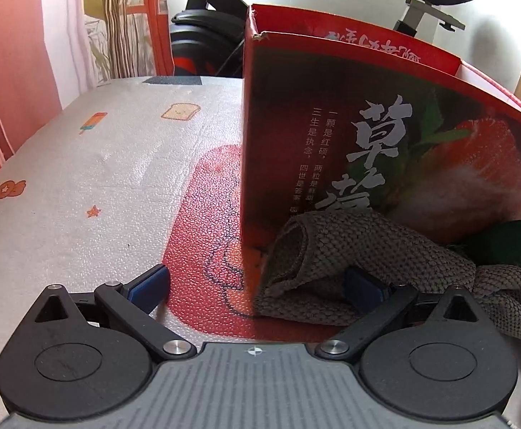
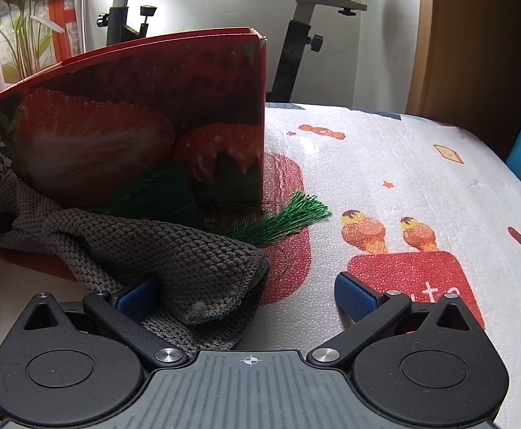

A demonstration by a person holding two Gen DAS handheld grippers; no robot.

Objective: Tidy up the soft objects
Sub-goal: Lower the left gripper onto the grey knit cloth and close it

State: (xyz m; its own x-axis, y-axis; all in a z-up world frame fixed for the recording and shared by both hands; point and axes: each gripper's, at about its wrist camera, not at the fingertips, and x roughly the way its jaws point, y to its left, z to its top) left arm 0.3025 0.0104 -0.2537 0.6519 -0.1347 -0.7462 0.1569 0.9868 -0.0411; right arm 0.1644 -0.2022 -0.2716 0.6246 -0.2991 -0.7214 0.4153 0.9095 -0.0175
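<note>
A grey knitted cloth (image 1: 335, 254) lies crumpled on the mat against the front of a red strawberry-printed box (image 1: 385, 136). My left gripper (image 1: 256, 286) stands open, its right finger tucked under the cloth's left end. In the right wrist view the same grey knitted cloth (image 2: 174, 250) spreads toward my open right gripper (image 2: 249, 293), and its corner covers the left finger. Behind the cloth sits a dark green soft object (image 2: 160, 193) with a green tassel (image 2: 289, 218), leaning at the foot of the box (image 2: 117, 121).
A white printed foam mat (image 1: 92, 178) covers the table, with its edge to the left. An exercise bike (image 1: 210, 25) stands behind the table. A striped curtain (image 1: 6, 71) hangs at the left. A wooden panel (image 2: 475, 35) rises at the far right.
</note>
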